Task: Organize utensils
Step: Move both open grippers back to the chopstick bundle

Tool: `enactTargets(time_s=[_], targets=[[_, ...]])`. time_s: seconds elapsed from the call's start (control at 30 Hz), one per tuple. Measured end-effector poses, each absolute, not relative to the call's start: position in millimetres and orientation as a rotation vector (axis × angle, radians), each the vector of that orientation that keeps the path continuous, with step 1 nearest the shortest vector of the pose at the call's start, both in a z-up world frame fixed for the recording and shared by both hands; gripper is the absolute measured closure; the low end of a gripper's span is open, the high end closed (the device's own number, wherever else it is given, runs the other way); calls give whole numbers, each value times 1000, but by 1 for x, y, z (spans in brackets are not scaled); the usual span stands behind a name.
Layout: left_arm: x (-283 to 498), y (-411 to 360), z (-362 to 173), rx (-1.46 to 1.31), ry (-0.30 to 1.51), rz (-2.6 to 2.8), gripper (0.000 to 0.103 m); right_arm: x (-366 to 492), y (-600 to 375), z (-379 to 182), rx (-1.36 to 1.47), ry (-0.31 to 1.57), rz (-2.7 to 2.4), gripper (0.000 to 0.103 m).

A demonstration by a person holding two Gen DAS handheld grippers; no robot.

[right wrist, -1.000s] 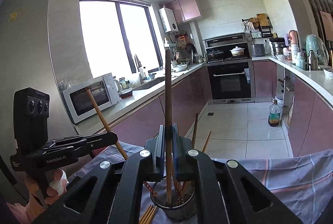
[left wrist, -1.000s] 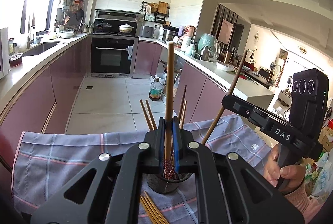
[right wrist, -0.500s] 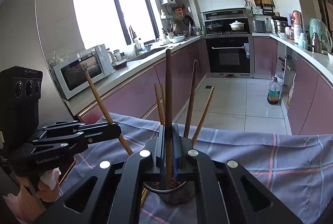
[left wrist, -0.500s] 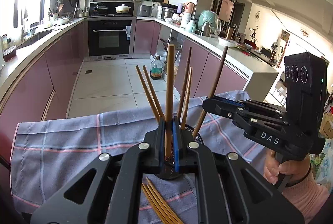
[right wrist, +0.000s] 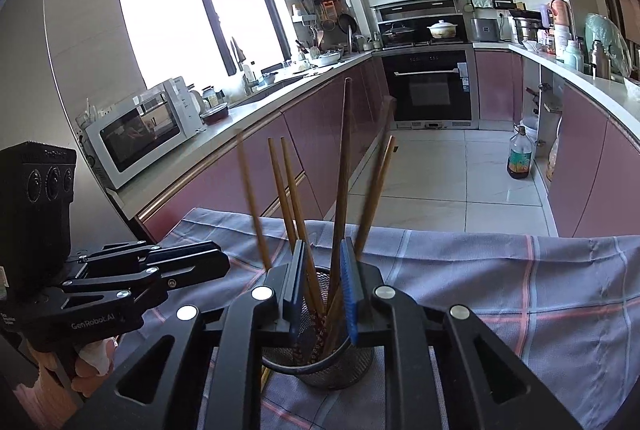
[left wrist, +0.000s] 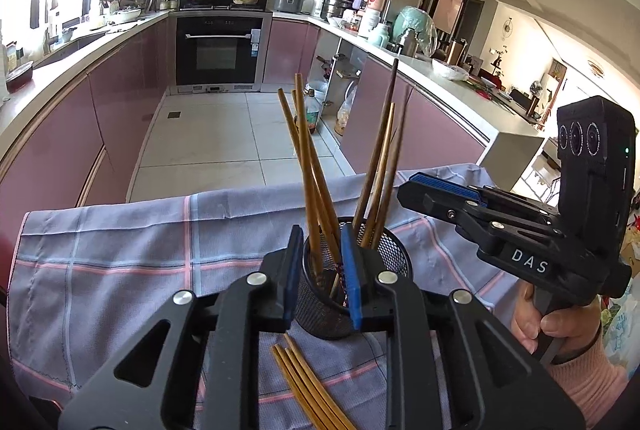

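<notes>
While both claws, left (left wrist: 320,272) and right (right wrist: 322,284), have just been opening narrowly, empty above the mesh holder (left wrist: 352,294), loose chopsticks (left wrist: 308,386) below await gathering.

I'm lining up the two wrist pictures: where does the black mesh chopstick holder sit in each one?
Left wrist view: the mesh chopstick holder sits low centre, just behind the left gripper.
Right wrist view: the holder sits bottom centre, below the right gripper.
Shared landmark: the black built-in oven at the kitchen's far end.
</notes>
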State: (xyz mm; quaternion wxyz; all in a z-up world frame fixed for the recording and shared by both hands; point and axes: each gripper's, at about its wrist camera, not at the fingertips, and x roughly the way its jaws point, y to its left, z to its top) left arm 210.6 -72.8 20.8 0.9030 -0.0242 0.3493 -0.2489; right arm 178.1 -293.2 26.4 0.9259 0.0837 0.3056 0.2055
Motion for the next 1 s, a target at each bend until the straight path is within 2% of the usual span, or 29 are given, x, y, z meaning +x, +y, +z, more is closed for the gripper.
enactTargets(time_s=[0.1,0.17,0.37,0.63,0.73,1.0], targets=[[209,-71,18,-53,719,-515,84,176,-294,26,170,621,414,80],[206,-71,17,-51,710,-503,83,175,-294,26,163,619,408,79],[188,-57,17,-63,673,-461,73,161,-295,29,152,596,409,77],[156,-35,11,-56,634,-400,64,117,-284,28,109,563,481,71],[145,-27,2,-52,648,-380,62,106,-276,18,95,593,520,68],[119,-12,-40,-47,736,-346,57,99,-251,-37,101,775,570,68]])
